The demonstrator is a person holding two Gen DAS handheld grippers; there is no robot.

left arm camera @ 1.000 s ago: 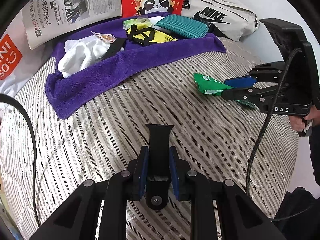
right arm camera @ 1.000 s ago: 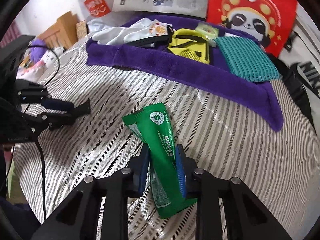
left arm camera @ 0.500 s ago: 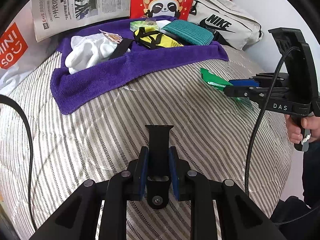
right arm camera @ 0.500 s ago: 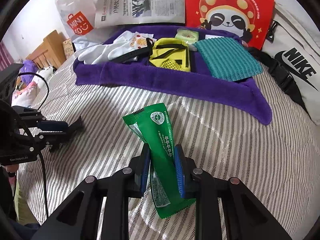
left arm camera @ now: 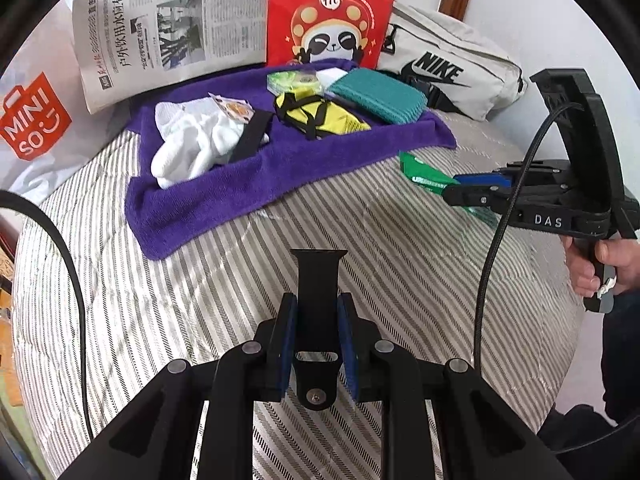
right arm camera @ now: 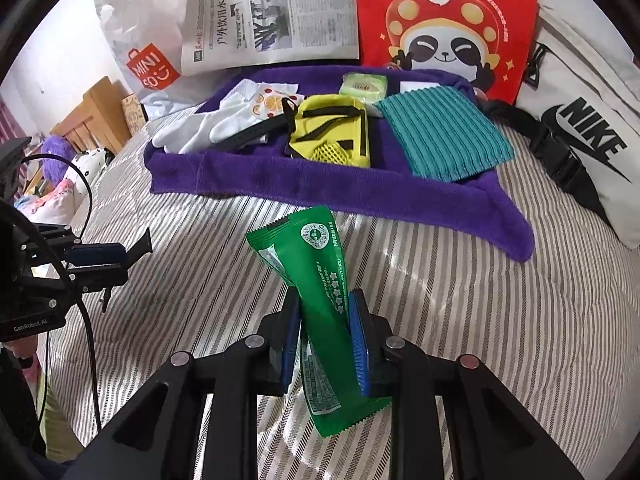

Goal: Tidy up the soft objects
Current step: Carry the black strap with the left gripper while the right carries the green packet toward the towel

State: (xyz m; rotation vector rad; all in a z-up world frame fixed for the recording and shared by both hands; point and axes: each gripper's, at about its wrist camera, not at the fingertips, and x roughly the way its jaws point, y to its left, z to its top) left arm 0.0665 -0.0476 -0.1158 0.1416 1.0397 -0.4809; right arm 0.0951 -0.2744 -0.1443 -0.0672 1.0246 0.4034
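Note:
My left gripper (left arm camera: 316,312) is shut on a black strap (left arm camera: 318,280), held above the striped bed. My right gripper (right arm camera: 324,316) is shut on a green packet (right arm camera: 316,272) and holds it above the bed, just short of the purple towel (right arm camera: 320,188). The packet also shows in the left wrist view (left arm camera: 424,172), beside the towel's (left arm camera: 208,192) right corner. On the towel lie white gloves (left arm camera: 192,144), a black strap (left arm camera: 252,136), a yellow pouch (right arm camera: 332,132), a teal cloth (right arm camera: 444,136) and a small green pack (right arm camera: 364,86).
A newspaper (left arm camera: 160,28), a red panda bag (left arm camera: 332,12), a white Nike bag (left arm camera: 452,76) and a Miniso bag (left arm camera: 32,120) stand behind the towel. The striped bed (left arm camera: 240,280) drops off at the right. A cable (left arm camera: 492,240) hangs from the right gripper.
Both grippers have moved closer to the purple towel, each still holding its object. The green packet has come up near the towel's front edge.

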